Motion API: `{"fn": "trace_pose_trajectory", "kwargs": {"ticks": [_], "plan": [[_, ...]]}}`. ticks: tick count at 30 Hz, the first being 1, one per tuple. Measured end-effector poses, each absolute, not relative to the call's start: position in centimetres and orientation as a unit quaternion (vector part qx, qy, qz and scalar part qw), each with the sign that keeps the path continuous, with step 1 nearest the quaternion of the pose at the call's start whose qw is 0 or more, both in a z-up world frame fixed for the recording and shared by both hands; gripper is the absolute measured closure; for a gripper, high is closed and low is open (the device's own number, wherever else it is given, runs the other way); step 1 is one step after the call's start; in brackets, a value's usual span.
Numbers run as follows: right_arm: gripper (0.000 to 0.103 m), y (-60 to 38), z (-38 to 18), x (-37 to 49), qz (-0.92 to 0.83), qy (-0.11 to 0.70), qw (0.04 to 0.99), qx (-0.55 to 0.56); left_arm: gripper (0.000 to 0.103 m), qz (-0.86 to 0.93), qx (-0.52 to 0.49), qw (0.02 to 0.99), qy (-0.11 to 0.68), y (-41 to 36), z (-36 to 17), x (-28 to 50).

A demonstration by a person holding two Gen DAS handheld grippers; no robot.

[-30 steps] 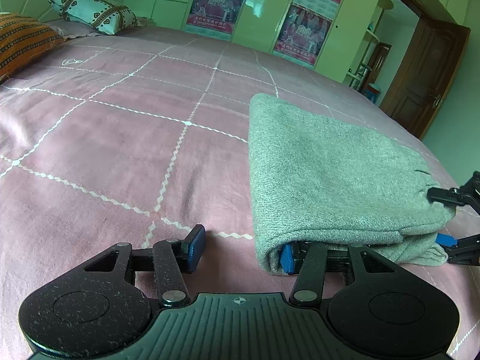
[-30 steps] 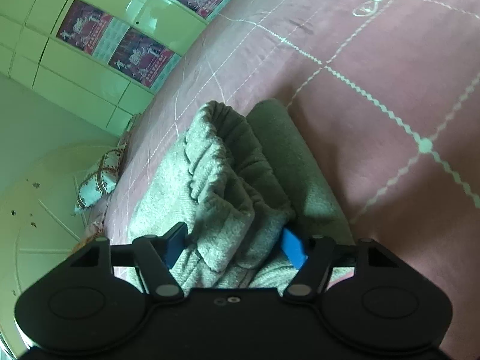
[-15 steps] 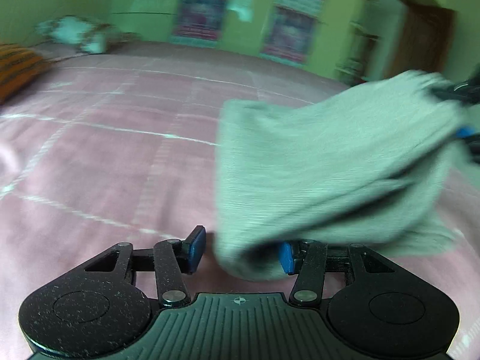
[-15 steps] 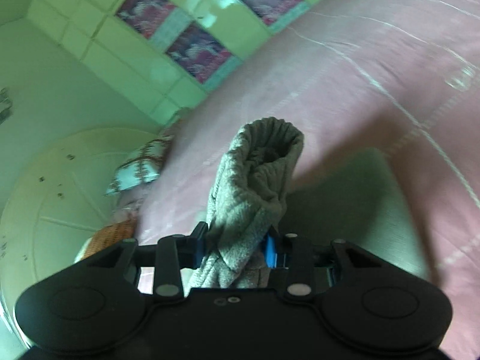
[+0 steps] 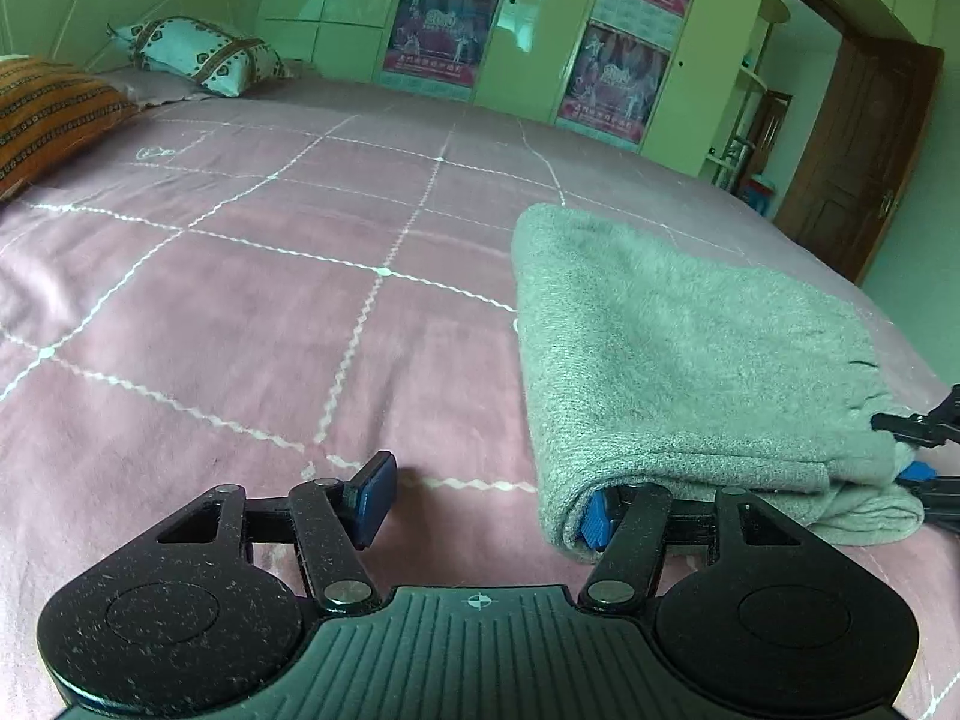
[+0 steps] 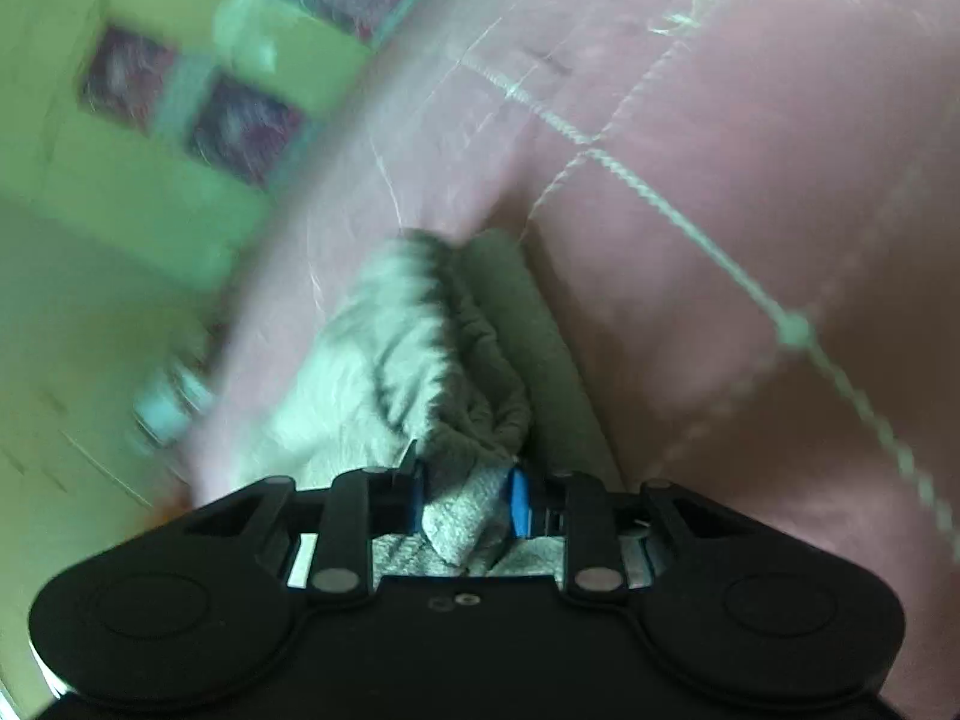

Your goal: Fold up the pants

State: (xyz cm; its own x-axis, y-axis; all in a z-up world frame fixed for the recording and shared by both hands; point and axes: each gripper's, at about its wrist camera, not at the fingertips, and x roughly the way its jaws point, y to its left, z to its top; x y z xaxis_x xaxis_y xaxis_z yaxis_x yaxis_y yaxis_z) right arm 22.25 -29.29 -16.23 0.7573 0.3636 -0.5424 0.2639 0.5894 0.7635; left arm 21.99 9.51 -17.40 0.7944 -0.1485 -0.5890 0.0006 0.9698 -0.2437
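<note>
Claw on the left (image 5: pixel 486 504) sits low over the bed (image 5: pixel 252 312), level and pointing across the pink quilt, its fingers wide apart: the left blue pad (image 5: pixel 375 498) is bare above the quilt, while the right one is tucked under the near corner of the folded grey pants (image 5: pixel 672 360). The pants lie flat on the bed at centre right of the left view, folded into a thick rectangle with its folded edge toward the camera. At the right edge of that view the right claw (image 5: pixel 918 450) reaches in at the pants' far corner. In the right wrist view, which is blurred, the right claw (image 6: pixel 465 501) is tilted and clamped on a gathered bunch of the pants (image 6: pixel 420 360), cloth pinched between both blue pads and rising ahead in a rumpled ridge. Two patterned pillows (image 5: pixel 198 54) lie at upper left, and posters (image 5: pixel 444 24) hang on the green wardrobe (image 5: pixel 696 60) behind the bed.
</note>
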Motion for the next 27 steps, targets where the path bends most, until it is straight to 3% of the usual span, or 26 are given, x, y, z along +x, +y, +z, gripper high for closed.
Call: {"fn": "trace_pose_trajectory", "kwargs": {"ticks": [10,16,20,27], "plan": [[0.086,-28.3,-11.1,19.8,0.074,0.280,0.872,0.394,0.037,-0.045,-0.106,0.940,0.321,9.1,-17.4,21.9],[0.082,-30.9,-16.7,20.3,0.011,0.335,0.833,0.439,0.032,-0.044,-0.096,0.940,0.325,8.5,-17.4,21.9],[0.076,-30.3,-14.8,20.3,0.024,0.341,0.851,0.398,0.032,-0.045,-0.096,0.939,0.326,8.6,-17.3,21.7],[0.077,-30.2,-12.4,17.5,0.026,0.312,0.881,0.354,0.032,-0.049,-0.099,0.938,0.328,8.7,-16.9,21.0]]}}
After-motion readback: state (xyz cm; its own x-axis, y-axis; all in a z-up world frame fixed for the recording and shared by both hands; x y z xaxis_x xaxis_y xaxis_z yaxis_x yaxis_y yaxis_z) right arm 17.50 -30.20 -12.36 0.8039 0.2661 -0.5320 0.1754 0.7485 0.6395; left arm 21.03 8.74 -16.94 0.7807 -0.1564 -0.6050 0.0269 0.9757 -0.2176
